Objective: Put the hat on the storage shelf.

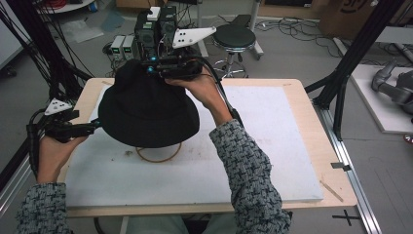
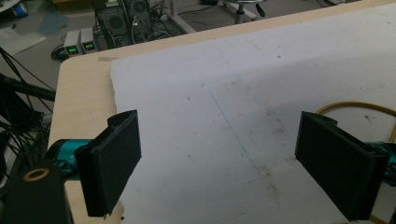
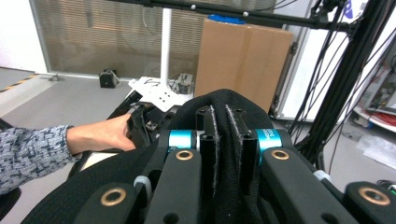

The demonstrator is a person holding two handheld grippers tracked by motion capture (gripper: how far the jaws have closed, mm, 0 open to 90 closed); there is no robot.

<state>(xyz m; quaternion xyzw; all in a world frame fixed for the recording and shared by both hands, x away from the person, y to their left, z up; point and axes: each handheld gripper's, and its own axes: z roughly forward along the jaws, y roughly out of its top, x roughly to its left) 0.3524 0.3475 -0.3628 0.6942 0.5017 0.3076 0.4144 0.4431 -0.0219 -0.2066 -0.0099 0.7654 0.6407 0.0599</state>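
In the high view, the black hat [image 1: 146, 109] hangs in the air just above the yellow ring [image 1: 158, 155], which lies on the white mat [image 1: 272, 146]. The right gripper [image 1: 165, 68] pinches the top of the hat, on the far side from the ring. The left gripper [image 1: 95, 126] is by the hat's brim, left of the ring.

In the left gripper view, the two jaws stand wide apart with nothing between them. The yellow ring [image 2: 355, 106] peeks in at the right, on the white mat [image 2: 224, 93].

In the right gripper view, the jaws are squeezed tight on a fold of the black hat [image 3: 224, 107]. The left gripper [image 3: 140, 122] and its hand [image 3: 100, 135] are to the left of the hat.
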